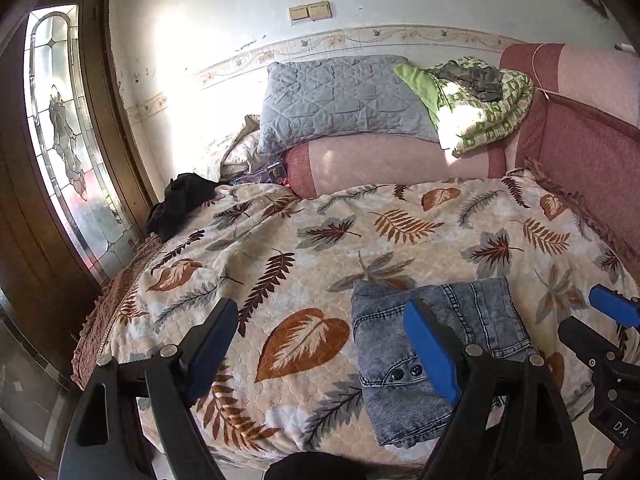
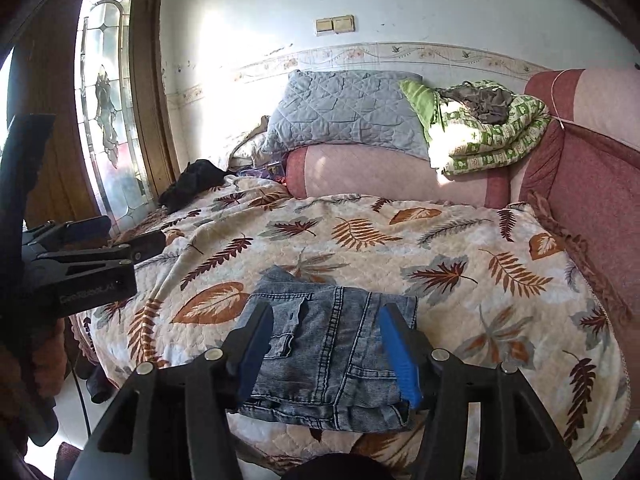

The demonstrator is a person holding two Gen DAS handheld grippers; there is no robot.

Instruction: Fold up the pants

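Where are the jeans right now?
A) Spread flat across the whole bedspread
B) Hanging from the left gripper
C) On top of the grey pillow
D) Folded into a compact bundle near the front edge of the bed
D: the jeans lie as a small folded bundle on the leaf-print bedspread by its near edge, with the right gripper open around them and gripping nothing.

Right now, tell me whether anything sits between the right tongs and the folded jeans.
Nothing visible does. The right tongs are open, with the folded stone-washed blue denim jeans directly ahead between the blue fingers. The jeans lie on the leaf-patterned quilted bedspread, with only bare bedspread around them.
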